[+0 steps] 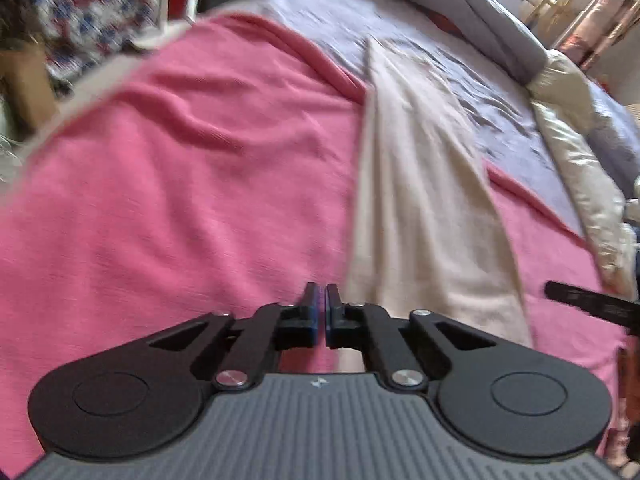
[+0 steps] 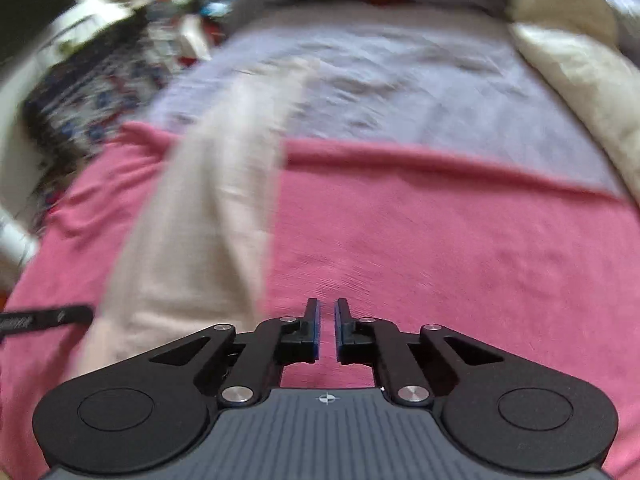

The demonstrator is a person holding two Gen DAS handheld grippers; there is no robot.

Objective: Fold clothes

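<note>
A long cream garment [image 1: 412, 184] lies stretched away from me across a pink blanket [image 1: 180, 160] on a bed. It also shows in the right wrist view [image 2: 208, 208], left of centre, blurred. My left gripper [image 1: 321, 290] is shut and empty, just left of the garment's near end. My right gripper [image 2: 327, 305] has its jaws nearly closed with a thin gap, empty, over the pink blanket [image 2: 440, 248] to the right of the garment. Each gripper's finger tip shows at the edge of the other's view.
A lilac sheet [image 1: 440, 52] covers the far part of the bed. A grey bolster [image 1: 480, 12] and a cream duvet [image 1: 576, 136] lie along the far and right sides. Patterned fabric and clutter [image 1: 92, 8] stand off the bed's left edge.
</note>
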